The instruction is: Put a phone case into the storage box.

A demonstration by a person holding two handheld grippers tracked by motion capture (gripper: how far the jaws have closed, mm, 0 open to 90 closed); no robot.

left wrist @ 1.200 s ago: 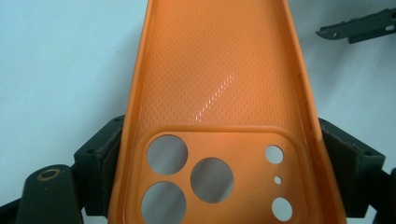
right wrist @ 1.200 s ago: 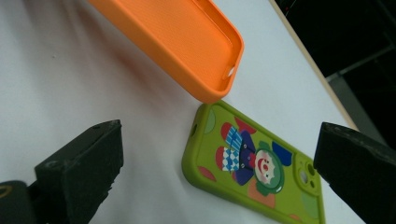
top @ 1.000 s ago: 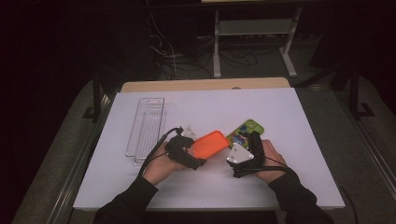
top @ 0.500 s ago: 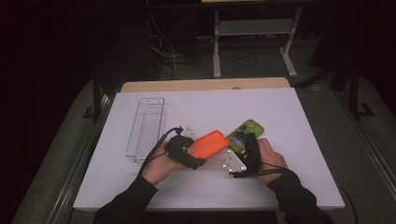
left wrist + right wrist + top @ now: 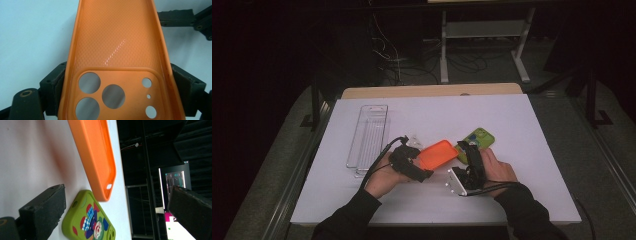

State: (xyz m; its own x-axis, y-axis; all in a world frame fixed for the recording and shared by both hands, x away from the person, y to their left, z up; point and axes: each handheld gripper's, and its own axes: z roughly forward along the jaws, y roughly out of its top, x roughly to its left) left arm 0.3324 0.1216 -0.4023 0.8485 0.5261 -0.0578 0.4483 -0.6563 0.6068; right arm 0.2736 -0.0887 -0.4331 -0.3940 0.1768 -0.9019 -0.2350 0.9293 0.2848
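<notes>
The table (image 5: 522,125) carries a white sheet, and on its left part a clear tray (image 5: 368,134) lies lengthwise, well apart from the hands. Near the middle of the sheet the left gripper (image 5: 416,161) holds the orange case (image 5: 438,154) by its camera-hole end; the case is tilted, its far end lifted off the sheet and pointing toward the green case (image 5: 477,141). In the left gripper view the orange case (image 5: 117,57) shows its hollow inner side, with the round lens holes low in the frame, and the black jaws press on both its long edges, so they are pinching it. The right gripper (image 5: 471,156) lies on its side just right of the orange case, its tips at the green case. In the right gripper view its jaws stand spread wide, with nothing pressed between them; the green case (image 5: 88,225), with a clown picture on it, lies flat between them, and the orange case (image 5: 93,155) hangs just beyond it, its end close over the green one; whether they touch I cannot tell
</notes>
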